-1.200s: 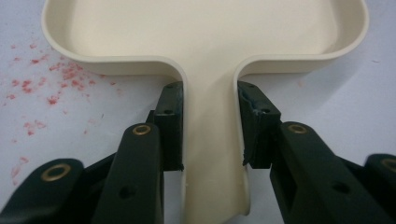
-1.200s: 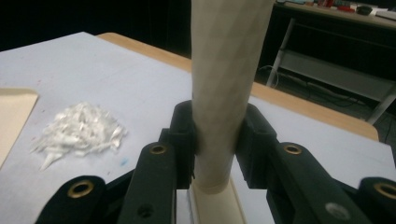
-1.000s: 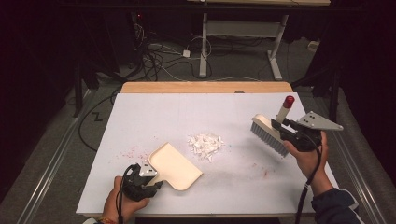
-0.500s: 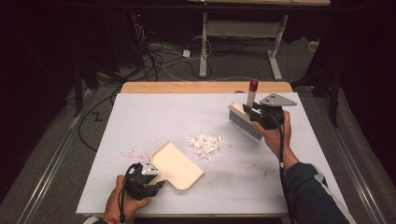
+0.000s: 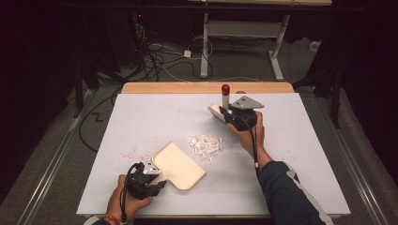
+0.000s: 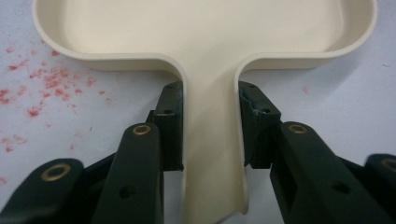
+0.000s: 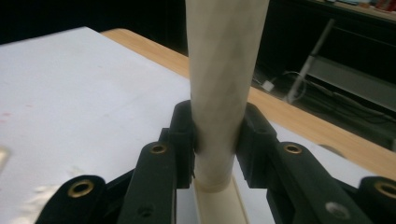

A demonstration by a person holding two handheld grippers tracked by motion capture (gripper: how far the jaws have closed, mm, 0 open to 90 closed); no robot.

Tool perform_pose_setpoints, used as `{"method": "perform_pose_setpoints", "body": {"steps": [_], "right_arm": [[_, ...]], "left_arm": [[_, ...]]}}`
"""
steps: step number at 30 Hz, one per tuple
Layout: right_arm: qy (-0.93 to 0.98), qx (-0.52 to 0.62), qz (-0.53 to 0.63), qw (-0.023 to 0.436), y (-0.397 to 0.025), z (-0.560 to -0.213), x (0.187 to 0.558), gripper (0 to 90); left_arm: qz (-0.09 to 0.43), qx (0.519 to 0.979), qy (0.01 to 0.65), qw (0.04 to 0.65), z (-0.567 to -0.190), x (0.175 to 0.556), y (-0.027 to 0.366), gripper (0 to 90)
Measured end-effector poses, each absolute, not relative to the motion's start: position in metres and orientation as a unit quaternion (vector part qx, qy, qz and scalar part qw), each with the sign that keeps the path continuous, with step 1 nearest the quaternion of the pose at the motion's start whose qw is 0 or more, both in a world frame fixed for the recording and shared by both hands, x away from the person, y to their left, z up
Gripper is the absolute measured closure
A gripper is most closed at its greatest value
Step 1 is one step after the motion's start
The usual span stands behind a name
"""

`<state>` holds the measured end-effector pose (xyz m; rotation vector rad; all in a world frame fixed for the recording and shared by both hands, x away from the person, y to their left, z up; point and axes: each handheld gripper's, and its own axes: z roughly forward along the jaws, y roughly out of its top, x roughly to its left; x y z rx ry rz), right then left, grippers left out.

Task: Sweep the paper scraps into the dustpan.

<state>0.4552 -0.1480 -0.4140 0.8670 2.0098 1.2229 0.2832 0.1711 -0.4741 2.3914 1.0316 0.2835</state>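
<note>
The left tongs (image 5: 149,177) sit at the near left of the white surface (image 5: 141,117), clenched on the handle of a cream dustpan (image 5: 177,165). In the left gripper view the two black jaws press on either side of the narrow handle, just below where it widens into the dustpan (image 6: 205,28) tray. The pan lies flat on the surface, its open mouth turned away from the left tongs (image 6: 211,135) and toward the middle of the surface. A scatter of small red specks (image 5: 131,152) marks the surface just to the left of the pan.

A small pile of white paper scraps (image 5: 206,145) lies near the middle of the surface, just beyond the far right corner of the dustpan, close to it but apart.

The right tongs (image 5: 237,119) hover past the scraps on the far right side, grasping a brush (image 5: 224,104) by its cream handle. In the right gripper view the jaws close on both sides of the round brush (image 7: 224,84) handle, which rises straight up between the right tongs (image 7: 217,144). In the high view the handle ends in a red tip pointing toward the far edge, and the brush head juts to the left of the tongs, above the surface and beyond the scraps.
</note>
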Motion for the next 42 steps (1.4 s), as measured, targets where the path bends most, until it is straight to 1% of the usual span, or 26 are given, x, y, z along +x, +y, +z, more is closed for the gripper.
{"method": "perform_pose_setpoints", "body": {"steps": [7, 12, 15, 19, 20, 24, 25, 33, 39, 42], "right_arm": [[0.775, 0.286, 0.487, 0.284, -0.121, -0.419, 0.426, 71.2], [0.778, 0.278, 0.489, 0.280, -0.114, -0.423, 0.416, 70.6], [0.777, 0.277, 0.497, 0.270, -0.110, -0.422, 0.409, 70.7], [0.776, 0.271, 0.510, 0.255, -0.102, -0.422, 0.397, 70.8], [0.779, 0.265, 0.506, 0.258, -0.096, -0.423, 0.391, 70.6], [0.782, 0.252, 0.509, 0.256, -0.089, -0.424, 0.383, 70.7], [0.784, 0.249, 0.512, 0.248, -0.085, -0.424, 0.378, 70.7], [0.790, 0.224, 0.522, 0.228, -0.069, -0.421, 0.362, 71.2], [0.790, 0.207, 0.534, 0.218, -0.068, -0.415, 0.359, 71.4], [0.786, 0.206, 0.539, 0.221, -0.070, -0.409, 0.361, 71.4]], "left_arm": [[0.103, 0.883, 0.381, 0.255, -0.473, 0.287, 0.169, 63.4], [0.102, 0.882, 0.384, 0.256, -0.473, 0.291, 0.166, 63.4], [0.102, 0.882, 0.383, 0.254, -0.472, 0.294, 0.163, 63.4], [0.102, 0.883, 0.383, 0.250, -0.472, 0.297, 0.159, 63.4], [0.103, 0.883, 0.383, 0.251, -0.472, 0.298, 0.158, 63.4], [0.103, 0.883, 0.384, 0.250, -0.472, 0.300, 0.154, 63.4], [0.104, 0.883, 0.384, 0.250, -0.472, 0.300, 0.152, 63.4], [0.100, 0.884, 0.383, 0.250, -0.472, 0.303, 0.146, 63.4], [0.096, 0.887, 0.377, 0.249, -0.471, 0.305, 0.147, 63.4], [0.097, 0.888, 0.375, 0.248, -0.470, 0.306, 0.146, 63.4]]}}
